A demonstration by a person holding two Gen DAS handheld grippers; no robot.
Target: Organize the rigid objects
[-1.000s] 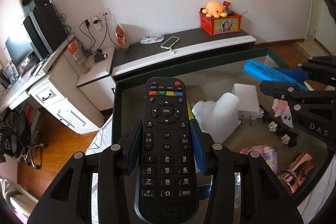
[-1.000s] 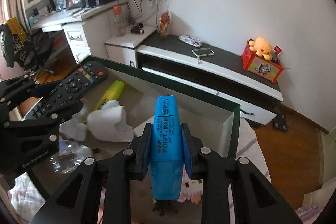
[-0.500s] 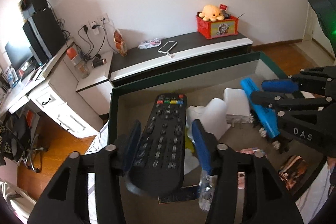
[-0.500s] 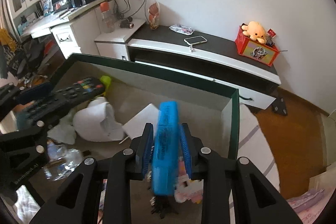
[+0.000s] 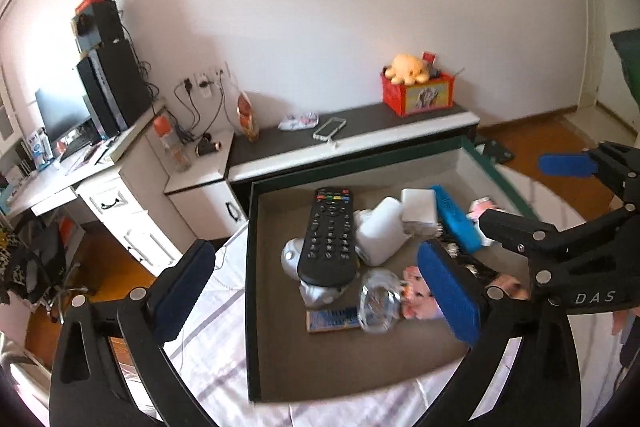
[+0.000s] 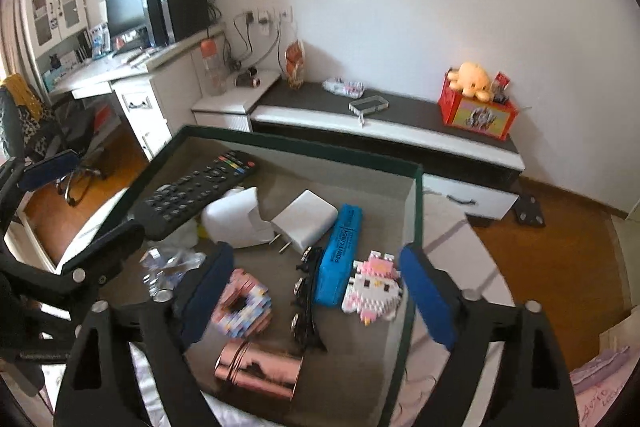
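- Dark green rim and a grey-brown floor mark the box (image 5: 251, 267) (image 6: 416, 211), which sits on a pale striped cloth; everything below is placed relative to this box.
- Black remote control (image 5: 329, 235) (image 6: 192, 191) lies inside the box by its left wall, the coloured buttons toward the far wall, its near end propped on a white lump of paper or plastic.
- Blue highlighter (image 5: 456, 218) (image 6: 339, 254) lies flat on the box floor toward the right wall, its printed side up.
- Between the remote control and the highlighter sit a white curved plastic piece (image 5: 378, 235) (image 6: 236, 218) and a white plug adapter (image 5: 418, 207) (image 6: 306, 221), the adapter just beside the highlighter.
- Nearer the front of the box: a pink-and-white brick kitten figure (image 6: 374, 287) touching the highlighter's right side, a pink brick ring (image 6: 240, 303), a dark strip of beads or clips (image 6: 306, 295) and a rose-gold tube (image 6: 258, 371).
- A crumpled clear plastic bottle (image 5: 378, 301) (image 6: 168, 265) lies in the box near the remote control's near end.
- Left gripper (image 5: 316, 295) hangs above the box's left front part with its blue pads spread wide, holding nothing.
- Right gripper (image 6: 316, 291) hangs above the box's right front part, its fingers likewise wide apart and empty.
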